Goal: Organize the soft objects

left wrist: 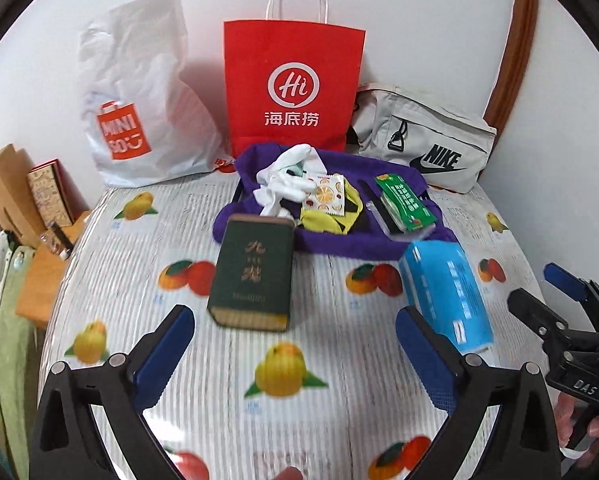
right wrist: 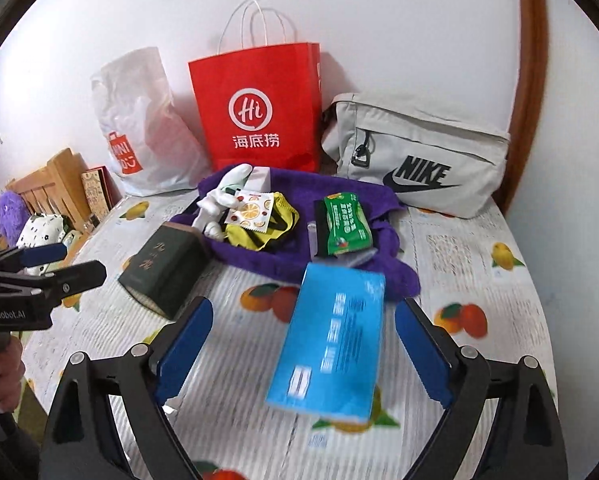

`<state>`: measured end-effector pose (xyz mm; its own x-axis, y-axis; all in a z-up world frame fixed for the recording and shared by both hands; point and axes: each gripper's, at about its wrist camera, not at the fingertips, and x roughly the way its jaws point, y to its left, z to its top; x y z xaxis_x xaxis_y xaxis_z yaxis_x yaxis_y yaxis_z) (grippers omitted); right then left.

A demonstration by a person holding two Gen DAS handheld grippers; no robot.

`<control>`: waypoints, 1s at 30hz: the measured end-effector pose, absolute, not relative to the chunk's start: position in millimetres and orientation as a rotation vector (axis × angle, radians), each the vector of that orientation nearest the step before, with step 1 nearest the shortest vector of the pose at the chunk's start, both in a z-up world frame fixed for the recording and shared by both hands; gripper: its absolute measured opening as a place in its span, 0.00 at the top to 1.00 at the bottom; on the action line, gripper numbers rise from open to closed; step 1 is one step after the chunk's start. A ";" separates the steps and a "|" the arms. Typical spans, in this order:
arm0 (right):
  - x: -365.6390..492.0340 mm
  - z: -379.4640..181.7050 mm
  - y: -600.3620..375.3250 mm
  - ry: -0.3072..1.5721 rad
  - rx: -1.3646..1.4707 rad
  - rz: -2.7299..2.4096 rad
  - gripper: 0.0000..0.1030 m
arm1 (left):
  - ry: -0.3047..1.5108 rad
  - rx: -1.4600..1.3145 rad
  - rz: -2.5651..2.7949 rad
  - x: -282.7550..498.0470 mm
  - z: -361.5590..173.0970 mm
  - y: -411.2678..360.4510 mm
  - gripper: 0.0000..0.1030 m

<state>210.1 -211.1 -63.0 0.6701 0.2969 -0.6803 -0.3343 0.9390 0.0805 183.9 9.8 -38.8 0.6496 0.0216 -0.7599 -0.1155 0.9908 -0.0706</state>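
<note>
A purple towel lies on the fruit-print table. On it lie white socks, a yellow cloth, an orange-slice sachet and a green packet. A dark green box rests at the towel's front left. A blue tissue pack lies at its front right. My left gripper is open, just short of the green box. My right gripper is open around the blue pack's near end; it also shows in the left wrist view.
A white Miniso bag, a red paper bag and a grey Nike bag stand along the back wall. Wooden racks and boxes sit beyond the table's left edge.
</note>
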 end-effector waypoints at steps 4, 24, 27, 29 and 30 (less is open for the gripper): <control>179.7 -54.8 -221.5 0.734 -0.017 0.345 0.02 | 0.847 -0.122 0.087 150.7 -35.7 5.2 0.01; 57.3 -32.4 -249.0 0.654 0.013 0.351 0.00 | 0.748 -0.089 0.102 37.4 -14.9 -29.8 0.01; 49.0 -34.2 -247.7 0.655 0.001 0.349 0.00 | 0.736 -0.071 0.113 29.9 -13.8 -33.5 0.01; 43.8 -35.0 -245.7 0.651 -0.011 0.354 0.00 | 0.736 -0.067 0.114 28.3 -14.3 -33.1 0.01; 41.8 -35.6 -244.4 0.651 -0.019 0.356 0.00 | 0.737 -0.067 0.115 27.4 -14.2 -32.5 0.01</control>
<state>41.8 -244.4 -35.6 0.7371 0.3183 -0.5961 -0.3301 0.9393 0.0934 27.4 -32.5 -14.2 0.7344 0.0806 -0.6739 -0.1278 0.9916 -0.0207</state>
